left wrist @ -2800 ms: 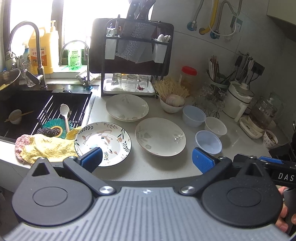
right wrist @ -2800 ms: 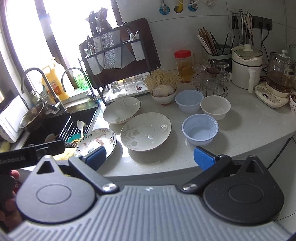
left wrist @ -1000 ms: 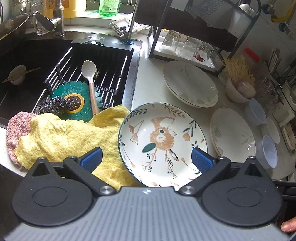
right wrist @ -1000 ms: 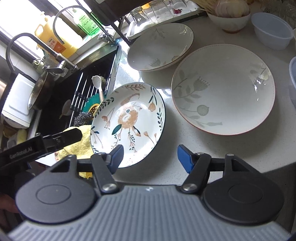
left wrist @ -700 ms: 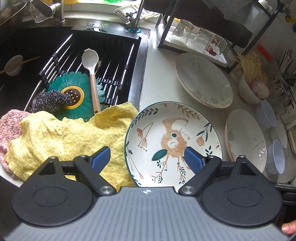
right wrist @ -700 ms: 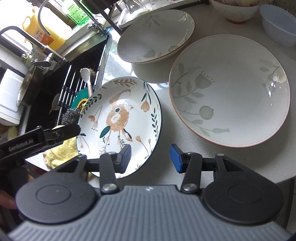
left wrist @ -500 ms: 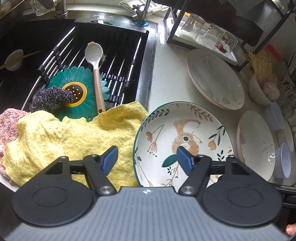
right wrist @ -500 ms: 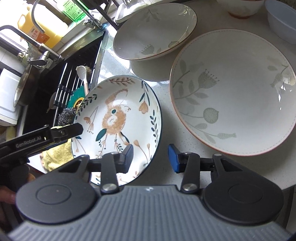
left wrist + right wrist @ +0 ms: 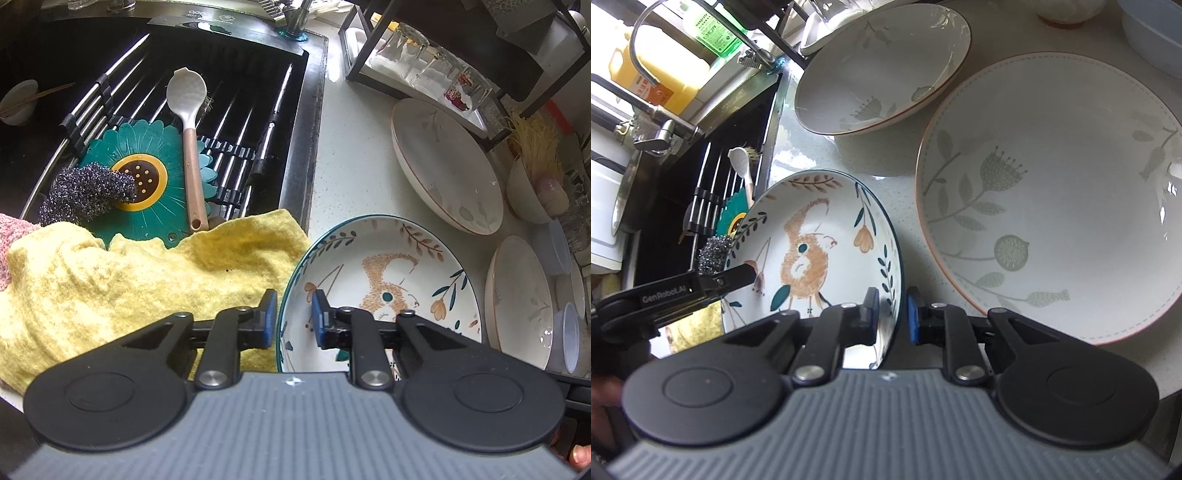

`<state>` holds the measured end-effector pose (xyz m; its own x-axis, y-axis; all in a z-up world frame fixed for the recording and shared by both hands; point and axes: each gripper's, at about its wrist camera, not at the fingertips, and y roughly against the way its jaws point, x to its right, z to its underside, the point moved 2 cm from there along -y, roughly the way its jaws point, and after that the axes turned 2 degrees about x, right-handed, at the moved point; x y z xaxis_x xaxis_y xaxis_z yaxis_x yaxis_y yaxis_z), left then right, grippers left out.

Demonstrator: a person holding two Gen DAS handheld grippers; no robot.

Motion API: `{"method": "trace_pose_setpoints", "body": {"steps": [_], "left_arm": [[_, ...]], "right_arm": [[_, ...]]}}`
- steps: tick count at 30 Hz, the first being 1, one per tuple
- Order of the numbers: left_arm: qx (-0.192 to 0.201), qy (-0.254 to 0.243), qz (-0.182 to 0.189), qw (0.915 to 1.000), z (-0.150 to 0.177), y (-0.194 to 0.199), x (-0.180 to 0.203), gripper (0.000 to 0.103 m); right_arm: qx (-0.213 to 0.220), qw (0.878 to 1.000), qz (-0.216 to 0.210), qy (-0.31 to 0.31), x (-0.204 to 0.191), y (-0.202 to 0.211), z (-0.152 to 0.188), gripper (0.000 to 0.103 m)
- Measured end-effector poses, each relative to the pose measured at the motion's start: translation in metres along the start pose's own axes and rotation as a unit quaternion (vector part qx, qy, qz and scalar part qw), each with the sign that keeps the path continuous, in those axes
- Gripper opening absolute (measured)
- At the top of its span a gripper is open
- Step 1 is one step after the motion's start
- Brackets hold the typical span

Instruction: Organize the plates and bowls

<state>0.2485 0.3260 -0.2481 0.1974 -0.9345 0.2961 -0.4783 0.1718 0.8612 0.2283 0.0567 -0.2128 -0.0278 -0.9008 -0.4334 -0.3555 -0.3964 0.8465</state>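
Note:
A plate painted with a brown squirrel and leaves (image 9: 388,280) (image 9: 812,240) lies on the white counter beside the sink, its left edge over a yellow cloth (image 9: 129,280). My left gripper (image 9: 293,314) straddles the plate's near-left rim, its jaws closing with the rim between the blue pads. My right gripper (image 9: 892,306) straddles the near-right rim in the same way, jaws closing on it. Two larger white plates with pale leaf prints (image 9: 882,62) (image 9: 1052,192) lie behind and to the right.
The black sink (image 9: 314,110) on the left holds a rack, a green flower mat, a steel scourer and a white spoon (image 9: 188,110). A glass rack (image 9: 424,48) stands at the back. Blue and white bowls (image 9: 570,332) sit at the far right.
Both grippers have come down and closer to the squirrel plate. Their jaws have narrowed from wide apart to a slim gap around the plate's rim, one on each side.

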Motion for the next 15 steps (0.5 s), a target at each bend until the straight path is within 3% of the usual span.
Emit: {"method": "trace_pose_setpoints", "body": {"steps": [10, 15], "left_arm": [[0.003, 0.001, -0.016, 0.9999, 0.004, 0.009, 0.005, 0.016], [0.016, 0.001, -0.013, 0.9998, 0.007, 0.025, 0.010, 0.013]], "right_arm": [[0.002, 1.000, -0.002, 0.029, -0.003, 0.003, -0.007, 0.014], [0.025, 0.999, -0.011, 0.047, -0.007, 0.019, -0.015, 0.013]]}}
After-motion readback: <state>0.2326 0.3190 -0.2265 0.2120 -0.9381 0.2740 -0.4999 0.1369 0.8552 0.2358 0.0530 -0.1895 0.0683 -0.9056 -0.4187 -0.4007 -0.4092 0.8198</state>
